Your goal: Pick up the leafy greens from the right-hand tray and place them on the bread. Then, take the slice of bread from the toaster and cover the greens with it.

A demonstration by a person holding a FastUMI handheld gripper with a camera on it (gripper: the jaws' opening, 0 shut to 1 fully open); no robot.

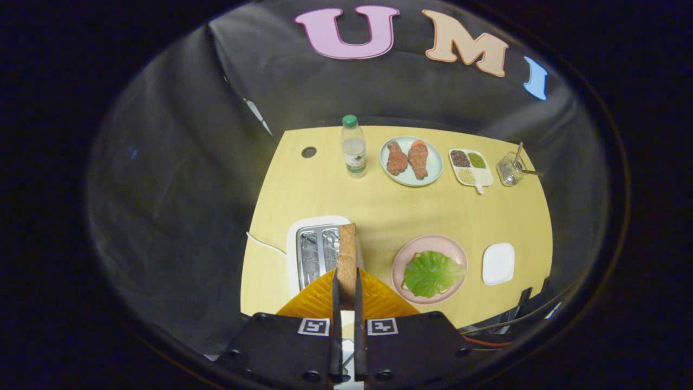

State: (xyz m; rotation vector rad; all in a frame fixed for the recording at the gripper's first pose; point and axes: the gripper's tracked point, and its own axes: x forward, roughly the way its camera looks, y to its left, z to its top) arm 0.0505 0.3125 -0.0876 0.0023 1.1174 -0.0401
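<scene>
brown bread slice (pixel 347 254) pinched between closed fingers (pixel 346 281), above toaster (pixel 316 252)

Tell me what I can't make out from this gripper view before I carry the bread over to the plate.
- Flat bottom bread slice on the round pink plate: mostly hidden under the green lettuce leaf.
- Lower end of the upright brown bread slice: covered by the claw fingers pressing it from both sides.
- Right slot of the white toaster: blocked by that slice.
- Contents of the small clear glass jar: too small.
</scene>
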